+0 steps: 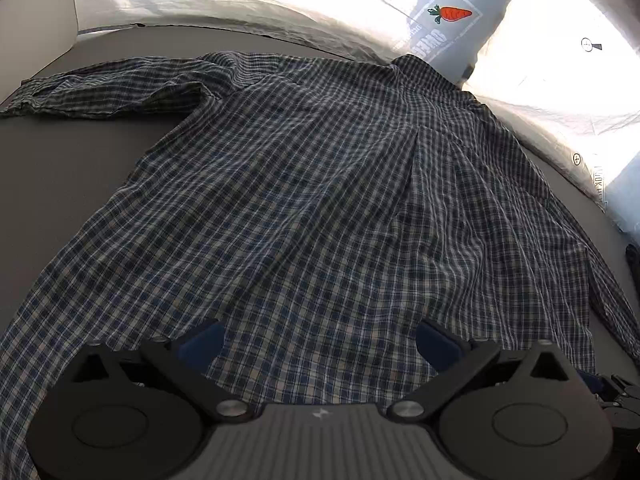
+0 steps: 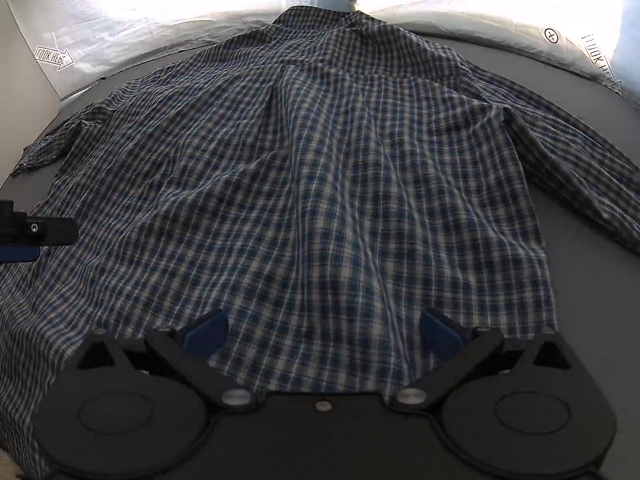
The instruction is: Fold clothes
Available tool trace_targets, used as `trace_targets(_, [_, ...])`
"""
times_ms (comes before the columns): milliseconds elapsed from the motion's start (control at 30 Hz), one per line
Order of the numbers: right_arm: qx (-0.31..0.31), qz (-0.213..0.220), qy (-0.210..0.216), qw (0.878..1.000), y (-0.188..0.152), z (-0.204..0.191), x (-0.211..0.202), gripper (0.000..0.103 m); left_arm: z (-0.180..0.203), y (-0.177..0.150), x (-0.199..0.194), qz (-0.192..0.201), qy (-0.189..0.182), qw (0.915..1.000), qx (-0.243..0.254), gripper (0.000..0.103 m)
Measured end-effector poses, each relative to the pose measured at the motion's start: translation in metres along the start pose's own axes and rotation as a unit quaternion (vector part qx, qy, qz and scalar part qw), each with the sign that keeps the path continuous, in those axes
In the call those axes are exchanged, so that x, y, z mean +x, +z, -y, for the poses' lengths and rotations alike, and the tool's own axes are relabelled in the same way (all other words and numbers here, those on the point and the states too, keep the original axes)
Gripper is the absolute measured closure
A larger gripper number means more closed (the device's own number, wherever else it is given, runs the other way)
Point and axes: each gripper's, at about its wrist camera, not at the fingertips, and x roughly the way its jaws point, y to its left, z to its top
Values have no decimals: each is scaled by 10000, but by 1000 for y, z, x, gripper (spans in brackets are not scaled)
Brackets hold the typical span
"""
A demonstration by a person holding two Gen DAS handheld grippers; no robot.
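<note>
**Checked shirt lies spread flat, both grippers wide apart above its hem**

A blue-and-white checked shirt (image 1: 320, 184) lies back-side up across a grey table (image 1: 72, 184), its collar (image 1: 416, 68) at the far edge against a bright white backdrop (image 1: 260, 4) printed with arrows and small cross marks. One sleeve (image 1: 104, 88) stretches out to the left on the table; the other sleeve (image 2: 576, 152) runs off to the right. Soft wrinkles fan down the cloth from a pleat below the collar.

My left gripper (image 1: 320, 344) hovers over the near hem, its blue-padded fingers (image 1: 202, 344) spread wide with nothing pinched between them, only cloth showing beneath. My right gripper (image 2: 324, 336) stands the same way over the hem further right, fingers (image 2: 438, 334) fully apart and holding nothing. From the right wrist view, part of my left gripper shows at the left edge, over the shirt's side. A carrot picture (image 1: 450, 14) sits on a pale panel behind the collar.
</note>
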Motion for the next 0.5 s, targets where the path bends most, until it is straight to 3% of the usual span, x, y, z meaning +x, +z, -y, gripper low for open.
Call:
trace_targets(200, [-198,373,-382,9984,-18,-15,-1,0,-45,-16,-42,314,228,9980,-508,1])
trace_targets(300, [35,675,-524,9963,-30,-18,-5,0,-75,-18,-58,388,384,9960,-707,1])
trace_targets(500, [199,1245,-795,9888,-46,-25,-4,0,-141,7,-73,469,686,9912,-1029,0])
